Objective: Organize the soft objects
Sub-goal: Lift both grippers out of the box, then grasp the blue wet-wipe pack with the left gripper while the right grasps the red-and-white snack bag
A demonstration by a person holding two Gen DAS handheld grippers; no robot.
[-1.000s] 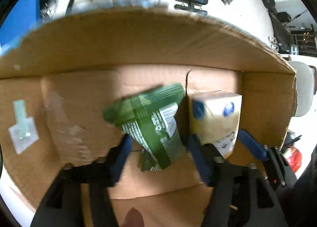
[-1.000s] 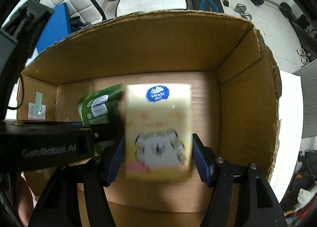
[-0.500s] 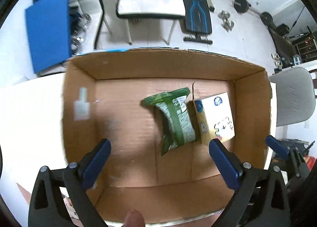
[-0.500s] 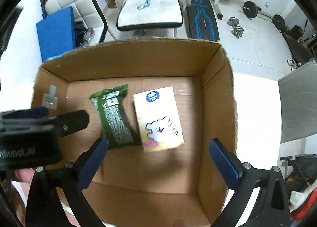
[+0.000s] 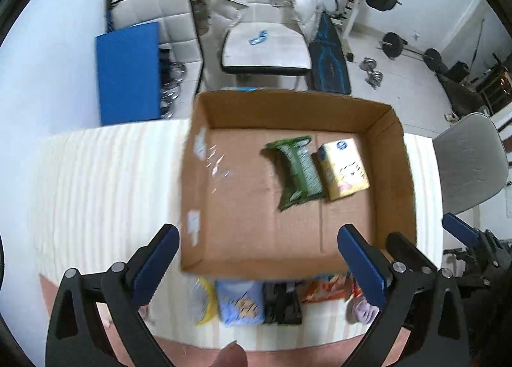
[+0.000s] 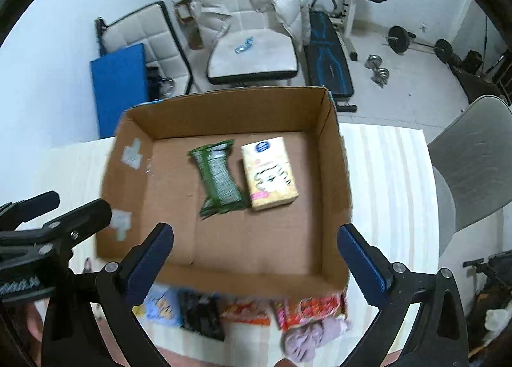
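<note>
An open cardboard box [image 5: 388,120] [image 6: 332,130] stands on the table. Inside lie a green packet [image 5: 297,171] [image 6: 219,178] and, to its right, a yellow tissue pack [image 5: 344,168] [image 6: 268,171], touching side by side. My left gripper [image 5: 259,258] is open and empty, raised above the box's near edge. My right gripper [image 6: 256,251] is open and empty, also raised above the near edge. In front of the box lie a yellow item [image 5: 201,303], a blue pack [image 5: 240,306] [image 6: 160,306], a black pack [image 5: 281,303] [image 6: 201,315], orange-red packs [image 5: 326,290] [image 6: 307,306] and a lilac soft item [image 6: 313,335].
The table [image 5: 96,191] has a pale striped top. A grey chair [image 6: 473,155] stands to the right. Behind the table are a white chair with a puffy jacket [image 5: 265,8], a blue board [image 5: 128,72] and gym weights [image 6: 400,37].
Both grippers let go of their items in the box, opened wide and pulled up and back. The packet and tissue pack now lie on the box floor, and the items before the box came into view.
</note>
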